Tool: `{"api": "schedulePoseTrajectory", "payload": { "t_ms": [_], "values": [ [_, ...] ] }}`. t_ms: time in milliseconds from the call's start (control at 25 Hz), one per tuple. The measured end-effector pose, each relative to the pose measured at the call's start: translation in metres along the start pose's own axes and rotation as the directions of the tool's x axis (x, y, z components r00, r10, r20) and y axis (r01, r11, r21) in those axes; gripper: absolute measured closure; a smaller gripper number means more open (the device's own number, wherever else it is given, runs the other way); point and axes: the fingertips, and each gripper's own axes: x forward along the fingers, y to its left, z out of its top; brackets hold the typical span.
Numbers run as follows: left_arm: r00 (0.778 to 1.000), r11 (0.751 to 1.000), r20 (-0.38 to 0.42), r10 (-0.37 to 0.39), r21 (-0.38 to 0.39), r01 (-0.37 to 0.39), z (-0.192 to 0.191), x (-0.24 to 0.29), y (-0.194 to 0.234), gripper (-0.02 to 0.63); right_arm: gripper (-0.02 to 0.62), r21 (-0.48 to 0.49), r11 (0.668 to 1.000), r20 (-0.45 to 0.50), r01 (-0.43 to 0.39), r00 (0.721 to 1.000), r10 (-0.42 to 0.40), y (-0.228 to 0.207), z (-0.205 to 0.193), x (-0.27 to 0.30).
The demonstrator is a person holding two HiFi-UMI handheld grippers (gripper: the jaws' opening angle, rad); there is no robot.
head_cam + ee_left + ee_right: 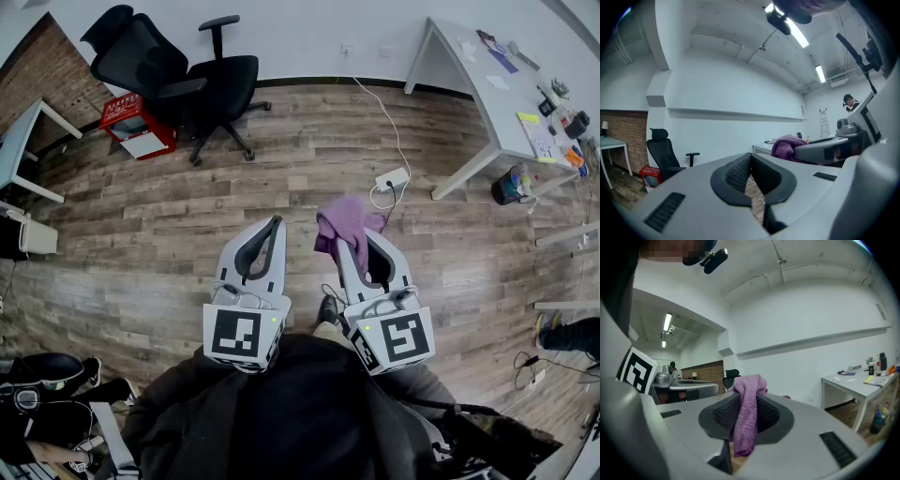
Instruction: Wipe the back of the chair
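Both grippers sit close to the person's body and point forward, which looks like a carrying pose, not a wiping one. The right gripper (745, 404) is clamped on a purple cloth (746, 420), which drapes over its jaw tips, ready as a pad. Just left of it, the left gripper (751, 164) has its jaws together on nothing, probably free to steady things. The black office chair (178, 75) stands well ahead and left of both grippers, its back not yet reached.
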Motion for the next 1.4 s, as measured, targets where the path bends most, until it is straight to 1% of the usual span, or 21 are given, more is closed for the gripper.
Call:
{"api": "schedulePoseTrajectory", "payload": {
  "t_ms": [80,120,320,480,560,640,760,920,1080,1280,1400],
  "values": [
    [1.0,0.999,-0.003,-0.001,0.038,0.002,-0.004,0.006,-0.004,0.597,0.525,-0.002,1.0,0.003,-0.005,1.0,0.005,-0.008,-0.001,0.0],
    [1.0,0.999,-0.004,-0.002,0.044,0.002,-0.005,0.01,-0.007,0.597,0.525,-0.003,1.0,0.004,-0.008,1.0,0.008,-0.013,-0.001,-0.001],
    [1.0,1.0,-0.002,0.003,0.027,-0.003,-0.004,0.035,-0.029,0.597,0.525,-0.003,1.0,0.011,-0.027,1.0,0.027,-0.042,-0.001,-0.002],
    [1.0,0.998,-0.012,0.018,0.06,-0.017,-0.005,0.054,-0.042,0.597,0.525,0.0,0.999,0.017,-0.044,0.999,0.044,-0.068,0.002,-0.001],
    [0.999,0.997,-0.013,0.03,0.065,-0.029,-0.005,0.063,-0.048,0.597,0.525,0.022,0.997,0.028,-0.068,0.997,0.067,-0.08,0.003,0.002],
    [0.999,0.997,-0.017,0.042,0.062,-0.041,-0.005,0.072,-0.052,0.597,0.525,0.047,0.995,0.039,-0.093,0.995,0.091,-0.089,0.004,0.006],
    [0.997,0.997,-0.023,0.068,0.026,-0.067,-0.004,0.086,-0.054,0.597,0.525,0.055,0.992,0.041,-0.115,0.993,0.113,-0.101,0.004,0.014],
    [0.995,0.996,-0.04,0.091,0.022,-0.09,-0.008,0.104,-0.037,0.597,0.525,0.057,0.988,0.035,-0.142,0.989,0.141,-0.106,0.003,0.039],
    [0.994,0.996,-0.06,0.089,0.012,-0.089,-0.021,0.135,-0.012,0.597,0.525,0.057,0.985,0.01,-0.161,0.987,0.161,-0.114,-0.003,0.077],
    [0.994,0.995,-0.055,0.092,-0.042,-0.094,-0.029,0.197,0.029,0.597,0.525,0.056,0.985,-0.022,-0.163,0.986,0.164,-0.139,-0.006,0.143],
    [0.996,0.996,-0.042,0.076,-0.032,-0.077,-0.022,0.239,0.06,0.597,0.525,0.058,0.985,-0.02,-0.162,0.986,0.163,-0.153,0.002,0.193]
  ]
}}
